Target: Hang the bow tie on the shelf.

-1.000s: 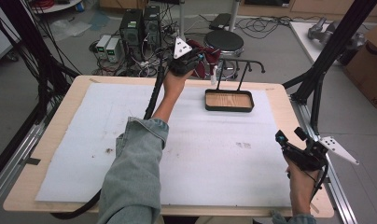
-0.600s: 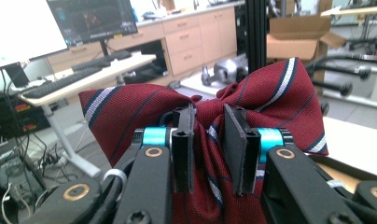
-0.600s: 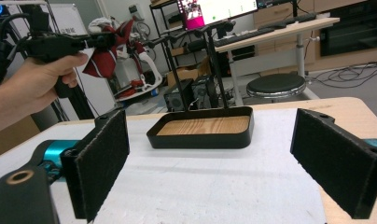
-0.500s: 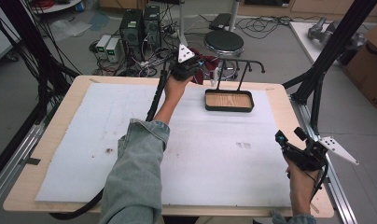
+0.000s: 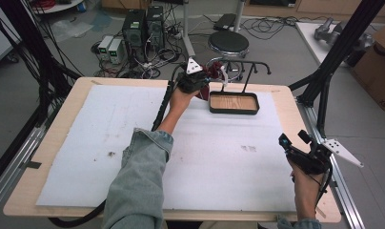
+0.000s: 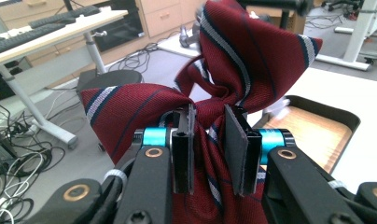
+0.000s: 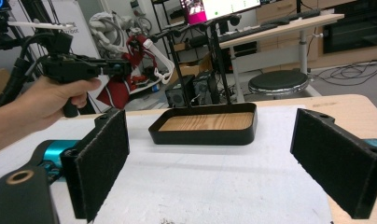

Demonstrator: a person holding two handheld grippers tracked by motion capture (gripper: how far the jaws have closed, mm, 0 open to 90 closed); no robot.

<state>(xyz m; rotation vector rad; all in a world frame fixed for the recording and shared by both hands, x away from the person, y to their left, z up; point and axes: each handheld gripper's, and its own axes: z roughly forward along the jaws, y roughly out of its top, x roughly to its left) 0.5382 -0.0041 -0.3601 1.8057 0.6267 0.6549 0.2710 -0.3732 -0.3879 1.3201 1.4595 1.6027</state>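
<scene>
A dark red tie with white and navy stripes (image 6: 233, 56) is bunched between the pads of my left gripper (image 6: 209, 116), which is shut on it. From above, that gripper (image 5: 205, 82) hovers at the table's far edge, with the tie (image 5: 213, 76) just left of a black stand with a wooden tray base (image 5: 233, 111). The stand's crossbar (image 5: 245, 63) rises behind the tray. My right gripper (image 5: 292, 138) sits near the table's front right, jaws wide apart and nothing between them (image 7: 210, 168). It looks at the tray (image 7: 200, 135) and the tie (image 7: 116, 91).
A white foam mat (image 5: 133, 143) covers most of the wooden table. Black frame posts (image 5: 333, 62) stand at both sides. Behind the table are a stool (image 5: 227, 44), computer boxes (image 5: 143, 26) and floor cables. A cardboard box (image 5: 379, 62) sits at the right.
My left gripper has come down with the tie toward the table's far edge beside the stand. The right gripper has kept still.
</scene>
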